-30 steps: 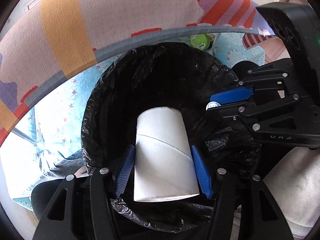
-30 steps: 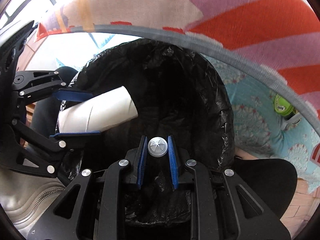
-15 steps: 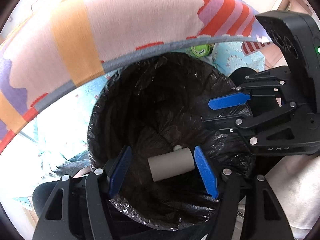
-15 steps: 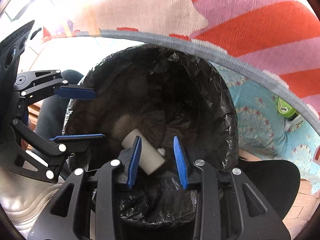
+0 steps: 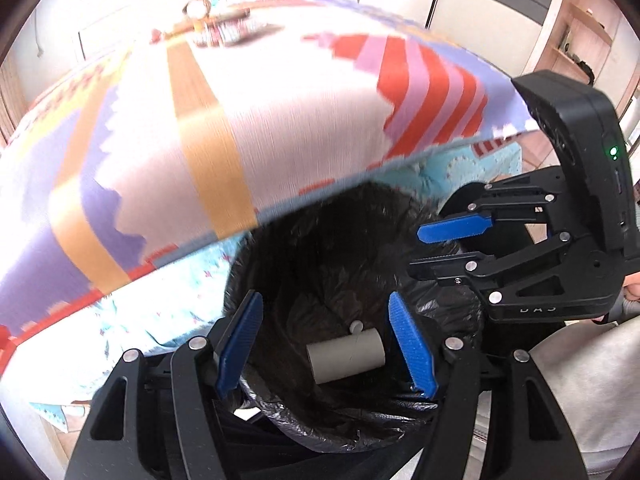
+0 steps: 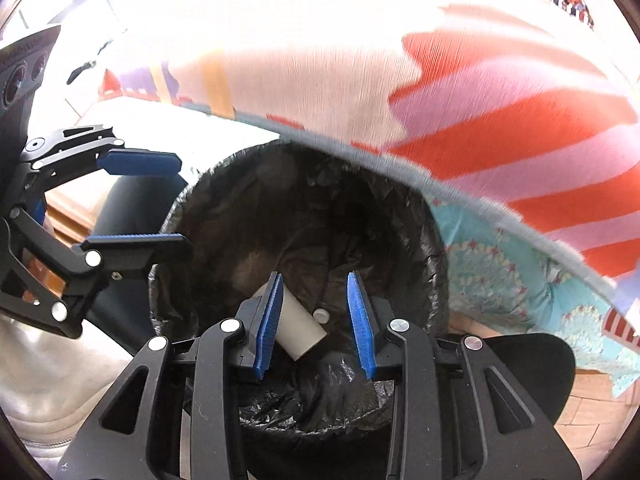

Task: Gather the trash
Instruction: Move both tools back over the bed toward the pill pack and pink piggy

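Note:
A bin lined with a black bag (image 5: 320, 240) (image 6: 248, 208) stands below both grippers. A cardboard tube (image 5: 346, 354) (image 6: 300, 330) lies on its bottom with a small white bottle cap (image 5: 356, 326) (image 6: 321, 315) beside it. My left gripper (image 5: 326, 346) is open and empty above the bin's near rim. My right gripper (image 6: 316, 320) is open and empty above the bin too. Each gripper shows in the other's view: the right one (image 5: 460, 244) and the left one (image 6: 138, 200).
A bed with a striped orange, red and purple blanket (image 5: 240, 120) (image 6: 480, 120) overhangs the bin's far side. A light blue patterned sheet (image 6: 492, 272) hangs under it. A dark round seat (image 6: 528, 368) is to the right of the bin. Wooden floor shows at the edges.
Both grippers opened and dropped the tube and the cap into the bin. They have since lifted and tilted up, so more of the bed shows.

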The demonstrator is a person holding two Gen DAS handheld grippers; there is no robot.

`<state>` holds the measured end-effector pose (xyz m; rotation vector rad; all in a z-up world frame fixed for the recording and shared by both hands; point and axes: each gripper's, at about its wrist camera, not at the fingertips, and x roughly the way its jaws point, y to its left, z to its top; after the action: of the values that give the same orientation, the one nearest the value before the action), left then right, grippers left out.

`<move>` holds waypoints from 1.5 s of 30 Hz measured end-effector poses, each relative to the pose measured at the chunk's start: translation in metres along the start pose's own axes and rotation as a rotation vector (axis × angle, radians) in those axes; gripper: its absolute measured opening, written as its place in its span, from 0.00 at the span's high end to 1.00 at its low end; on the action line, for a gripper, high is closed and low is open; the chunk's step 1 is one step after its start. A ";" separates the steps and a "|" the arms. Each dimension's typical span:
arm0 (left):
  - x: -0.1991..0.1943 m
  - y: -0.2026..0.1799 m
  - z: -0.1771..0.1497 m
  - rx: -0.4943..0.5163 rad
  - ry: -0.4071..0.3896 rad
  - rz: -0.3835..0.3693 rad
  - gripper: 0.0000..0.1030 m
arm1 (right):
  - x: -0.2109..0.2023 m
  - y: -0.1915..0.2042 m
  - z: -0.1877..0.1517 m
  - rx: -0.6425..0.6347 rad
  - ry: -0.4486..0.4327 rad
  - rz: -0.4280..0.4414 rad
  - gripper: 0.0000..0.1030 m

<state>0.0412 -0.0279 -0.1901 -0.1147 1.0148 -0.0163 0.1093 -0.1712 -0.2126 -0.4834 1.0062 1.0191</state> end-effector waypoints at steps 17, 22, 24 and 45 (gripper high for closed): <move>-0.075 0.039 0.049 -0.012 -0.207 0.053 0.39 | -0.070 -0.003 0.043 -0.043 -0.195 0.013 0.53; -0.083 0.054 0.067 -0.033 -0.243 0.075 0.39 | -0.077 -0.005 0.068 -0.047 -0.227 -0.016 0.46; -0.085 0.061 0.074 -0.039 -0.253 0.080 0.39 | -0.079 -0.009 0.079 -0.032 -0.244 -0.001 0.45; -0.058 0.144 0.153 -0.133 -0.279 0.143 0.39 | -0.031 -0.059 0.173 0.200 -0.218 -0.011 0.31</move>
<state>0.1345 0.1322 -0.0763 -0.1611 0.7427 0.1934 0.2363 -0.0858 -0.1078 -0.2083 0.8975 0.9286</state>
